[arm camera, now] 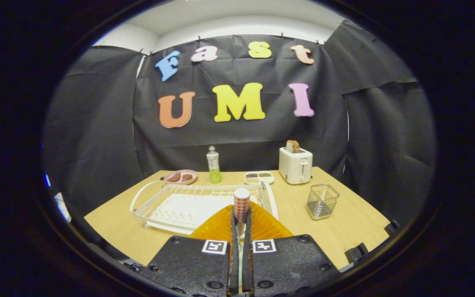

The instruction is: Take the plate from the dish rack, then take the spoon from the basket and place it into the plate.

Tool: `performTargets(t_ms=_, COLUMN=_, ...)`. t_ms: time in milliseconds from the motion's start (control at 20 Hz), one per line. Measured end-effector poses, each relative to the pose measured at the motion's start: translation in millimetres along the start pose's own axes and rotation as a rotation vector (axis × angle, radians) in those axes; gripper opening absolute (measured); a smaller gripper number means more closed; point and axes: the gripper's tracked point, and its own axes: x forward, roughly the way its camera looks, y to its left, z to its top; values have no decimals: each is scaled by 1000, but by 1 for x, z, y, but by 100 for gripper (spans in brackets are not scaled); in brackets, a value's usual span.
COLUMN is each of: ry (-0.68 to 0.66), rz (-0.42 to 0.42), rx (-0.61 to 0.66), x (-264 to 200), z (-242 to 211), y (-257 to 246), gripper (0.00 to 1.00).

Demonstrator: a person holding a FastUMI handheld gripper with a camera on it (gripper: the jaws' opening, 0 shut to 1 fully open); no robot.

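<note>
The spoon (241, 206) was clamped between the two fingers (234, 231) of the gripper (241, 218), which were drawn close together with both pressing on its stem. Its long axis ran straight ahead along the fingers, and the end that stuck out beyond the fingertips was a thick, rounded handle with a checked pattern and a pale top, pointing away toward the far wall. The other end was hidden between the fingers. Directly beneath it lay the orange plate (262, 227), ribbed and translucent, on the wooden table (344, 231) just in front of the gripper's body. Beyond the plate sat the white dish rack (171, 206), its wire slots bare. To the right of the fingers, well apart from them, the wire basket (322, 201) stood upright. Farther back along the table's far edge stood a pink dish (181, 177) with brown pieces, a clear bottle (213, 165), a small divided tray (259, 177), and a white toaster (295, 165) with a slice of bread (292, 146) poking up.
</note>
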Motion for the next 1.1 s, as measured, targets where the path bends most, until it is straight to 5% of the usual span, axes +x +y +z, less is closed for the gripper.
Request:
performTargets(t_ms=700, ry=89, rz=119, rx=22, x=21, z=-60, y=72, gripper=10)
performTargets(t_ms=1100, ry=83, rz=91, rx=-5, x=23, z=-59, y=60, gripper=26)
